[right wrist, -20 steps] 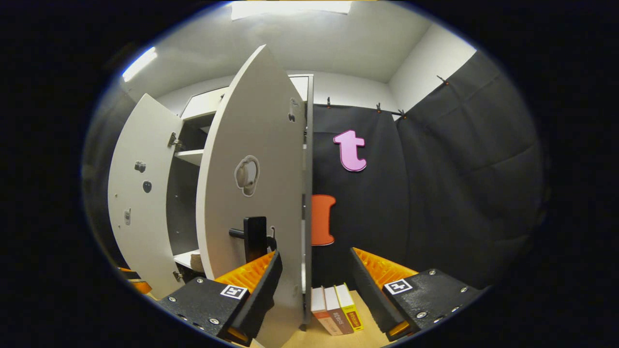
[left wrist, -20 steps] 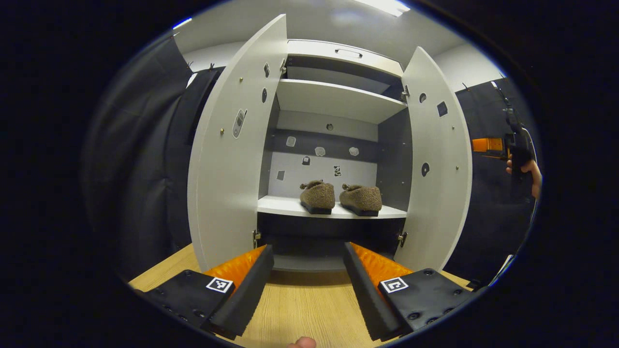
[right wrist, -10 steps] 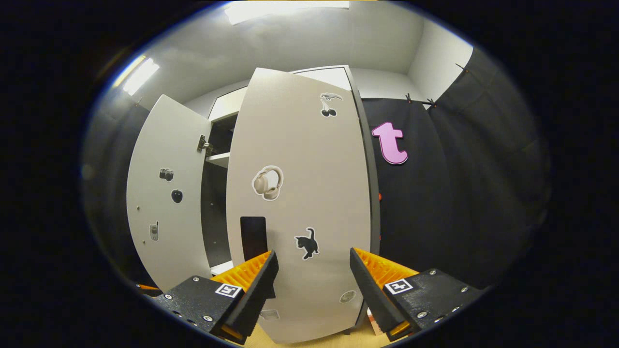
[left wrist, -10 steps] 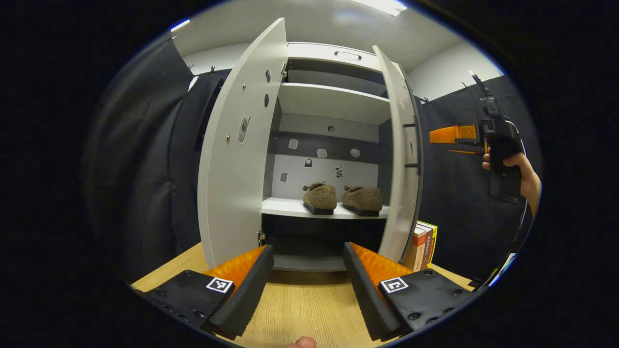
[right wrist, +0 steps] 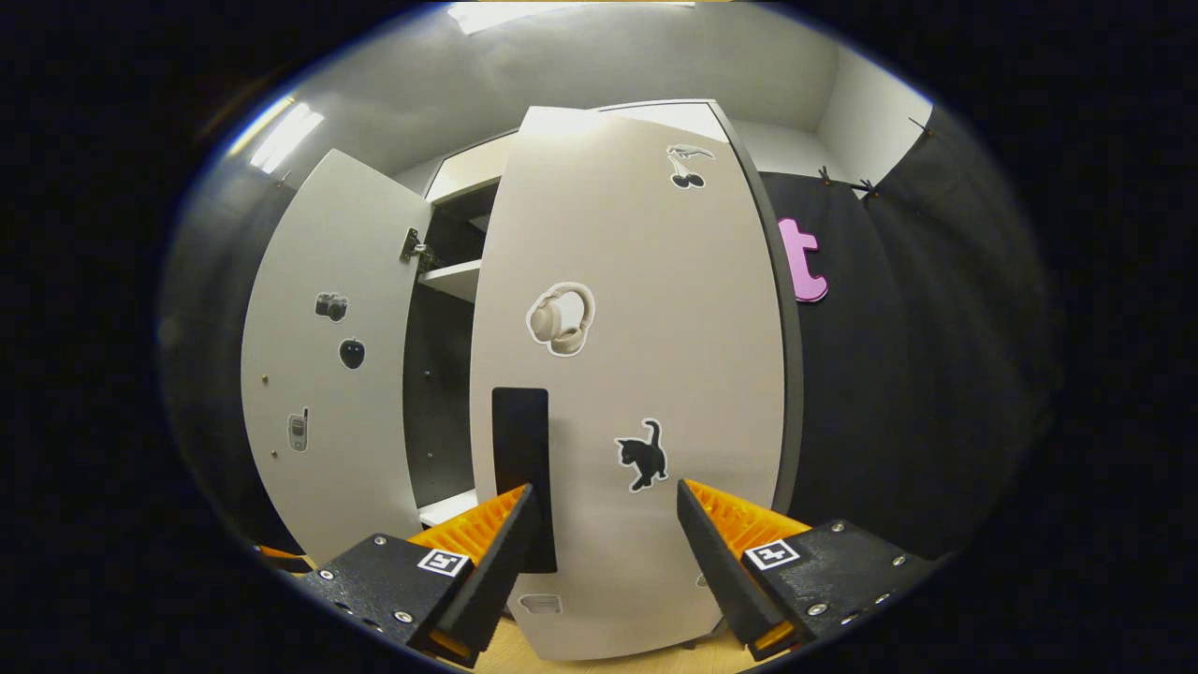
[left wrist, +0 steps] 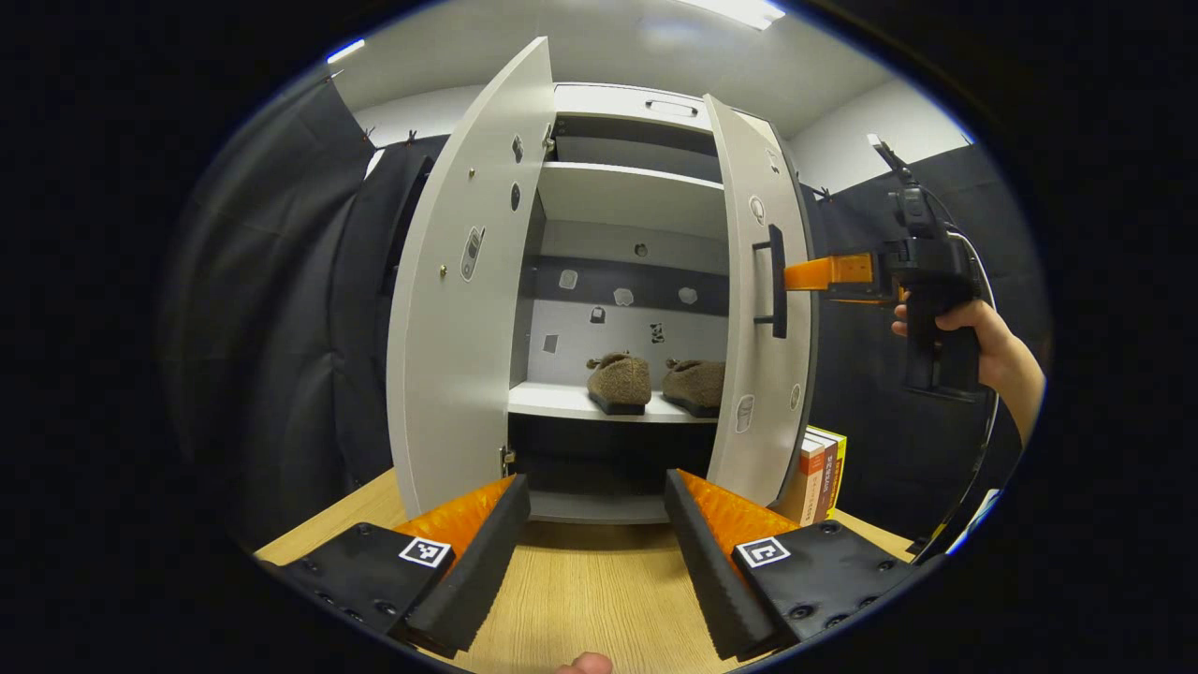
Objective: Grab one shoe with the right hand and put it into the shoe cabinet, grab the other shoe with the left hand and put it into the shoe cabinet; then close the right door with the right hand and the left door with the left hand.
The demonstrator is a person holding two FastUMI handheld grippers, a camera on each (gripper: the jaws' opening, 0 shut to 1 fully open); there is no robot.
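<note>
At centre frame, two brown slippers point(left wrist: 655, 382) sit on the cabinet shelf point(left wrist: 562, 404); right gripper point(right wrist: 604, 524), fingers apart, meets the half-shut right door point(right wrist: 636, 374); left gripper point(left wrist: 597, 524) hangs spread, empty.

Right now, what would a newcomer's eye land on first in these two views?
Probably the white shoe cabinet on the wooden table, with two brown shoes side by side on its middle shelf. Next, the right door, partly swung in, with the right gripper at its black handle, while the left door stands wide open.
</note>
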